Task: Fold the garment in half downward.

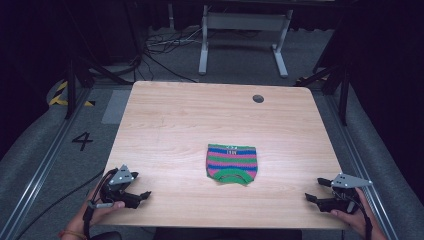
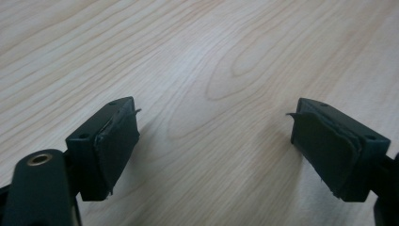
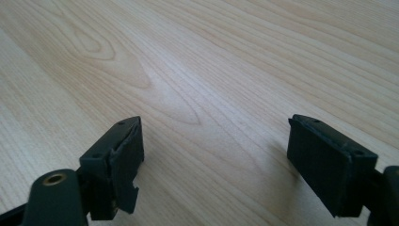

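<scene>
Sitting just below the middle of the high view is a striped knitted cloth [image 1: 231, 163], flat on the wooden table [image 1: 175, 120], banded in blue, pink and green with a green curved edge along its lower side. Nothing touches it.

Down in the lower left corner of that view, the left gripper [image 1: 140, 196] rests at the near table edge, held by the person's left hand [image 1: 102, 207], its grey three-cornered plate on top and its jaws pointing toward the right of the frame. In the left gripper view the two black jaws stand wide apart over bare wood grain, released, nothing between them.

Over in the lower right corner, the right gripper [image 1: 314, 190] lies low at the table edge in the right hand [image 1: 350, 216], jaws pointing left toward the cloth but well apart from it. The right gripper view shows its jaws spread as well, pads empty, bare tabletop between.

A small dark round hole [image 1: 258, 98] sits in the table's upper right area.
</scene>
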The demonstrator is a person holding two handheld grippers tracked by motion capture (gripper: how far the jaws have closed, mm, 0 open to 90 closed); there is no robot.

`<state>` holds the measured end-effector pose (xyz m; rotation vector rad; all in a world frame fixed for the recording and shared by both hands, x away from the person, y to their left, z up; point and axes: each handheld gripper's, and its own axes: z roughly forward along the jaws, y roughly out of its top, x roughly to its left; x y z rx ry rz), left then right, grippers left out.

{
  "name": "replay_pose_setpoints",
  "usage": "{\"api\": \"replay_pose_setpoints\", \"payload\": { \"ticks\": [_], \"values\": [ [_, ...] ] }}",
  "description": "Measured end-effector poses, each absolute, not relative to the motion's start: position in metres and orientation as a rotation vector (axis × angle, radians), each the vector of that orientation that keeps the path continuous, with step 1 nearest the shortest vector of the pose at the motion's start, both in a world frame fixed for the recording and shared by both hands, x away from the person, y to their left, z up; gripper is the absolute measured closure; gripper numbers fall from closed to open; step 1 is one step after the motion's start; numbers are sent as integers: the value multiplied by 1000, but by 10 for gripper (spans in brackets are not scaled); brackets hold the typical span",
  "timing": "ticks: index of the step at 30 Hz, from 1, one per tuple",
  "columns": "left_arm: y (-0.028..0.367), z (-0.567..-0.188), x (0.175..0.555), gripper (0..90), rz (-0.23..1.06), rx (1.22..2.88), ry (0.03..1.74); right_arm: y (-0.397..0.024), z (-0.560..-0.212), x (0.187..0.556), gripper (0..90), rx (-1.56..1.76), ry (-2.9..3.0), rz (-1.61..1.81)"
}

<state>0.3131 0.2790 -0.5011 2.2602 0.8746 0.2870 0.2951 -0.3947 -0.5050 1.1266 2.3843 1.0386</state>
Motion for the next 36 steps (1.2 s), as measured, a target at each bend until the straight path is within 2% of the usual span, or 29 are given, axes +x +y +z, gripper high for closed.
{"api": "replay_pose_setpoints", "payload": {
  "ticks": [36],
  "values": [
    [280, -501, 309, 151, 304, 2244, 924, -395, -505, 296, 172, 1138, 2379, 1031]
  ]
}}
